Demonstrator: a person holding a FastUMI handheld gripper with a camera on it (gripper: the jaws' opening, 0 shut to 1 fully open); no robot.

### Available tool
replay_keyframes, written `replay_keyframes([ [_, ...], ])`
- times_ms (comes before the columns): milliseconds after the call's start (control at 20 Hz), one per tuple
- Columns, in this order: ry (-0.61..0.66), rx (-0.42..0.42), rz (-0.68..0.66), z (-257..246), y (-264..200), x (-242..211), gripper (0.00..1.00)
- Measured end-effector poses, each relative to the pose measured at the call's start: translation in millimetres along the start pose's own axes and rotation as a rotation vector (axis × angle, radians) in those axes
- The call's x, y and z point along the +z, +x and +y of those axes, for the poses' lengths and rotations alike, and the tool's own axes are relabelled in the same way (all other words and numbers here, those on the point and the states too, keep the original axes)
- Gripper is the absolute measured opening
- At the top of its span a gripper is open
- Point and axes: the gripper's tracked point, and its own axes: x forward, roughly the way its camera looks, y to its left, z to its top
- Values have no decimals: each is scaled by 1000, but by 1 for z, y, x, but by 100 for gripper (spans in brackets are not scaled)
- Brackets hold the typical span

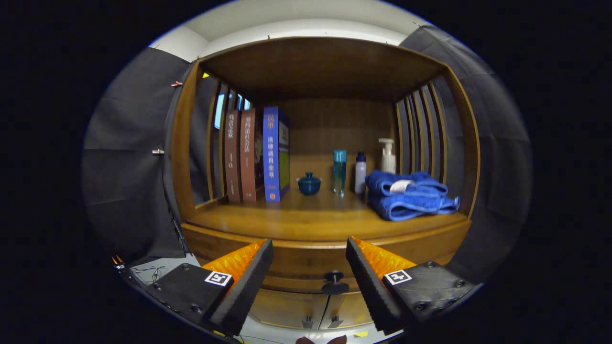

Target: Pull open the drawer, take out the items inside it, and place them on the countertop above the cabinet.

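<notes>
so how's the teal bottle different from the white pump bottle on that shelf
The teal bottle is see-through, straight-sided and flat-topped; the white pump bottle is opaque with a pump head. The teal bottle stands in the open beside the small blue lidded pot; the pump bottle stands behind the folded blue towels. Both stand upright. The gripper is open.

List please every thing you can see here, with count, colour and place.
books: three, two brown and one blue, upright at the left of the shelf
lidded bowl: one, dark blue, beside the books
bottles: three, teal, white with dark cap, white pump, mid-shelf to the right
towel: one, blue, folded, at the right of the shelf
drawer knob: one, black, below the countertop, between the fingers
tongs: one, black with orange, open, holding nothing
</notes>
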Motion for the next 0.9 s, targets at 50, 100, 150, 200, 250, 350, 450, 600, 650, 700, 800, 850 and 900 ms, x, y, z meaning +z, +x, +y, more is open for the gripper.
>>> replay_keyframes([
  [50,3,-8,20,-3,5,-13,100],
  [100,4,-17,35,-5,9,-25,100],
  [150,4,-21,55,-8,13,-37,100],
  [200,5,-28,74,-11,16,-48,100],
  [250,4,-44,83,-17,18,-55,100],
  [350,16,-56,104,-24,24,-65,100],
  [450,34,-70,110,-32,31,-69,100],
  [600,23,-86,129,-39,32,-76,88],
  [650,1,-84,125,-42,42,-77,76],
  [700,-11,-76,123,-41,27,-71,64],
  [800,-18,-78,128,-44,39,-77,45],
  [850,-19,-90,128,-44,34,-78,37],
  [900,-27,-95,135,-45,41,-80,33],
])
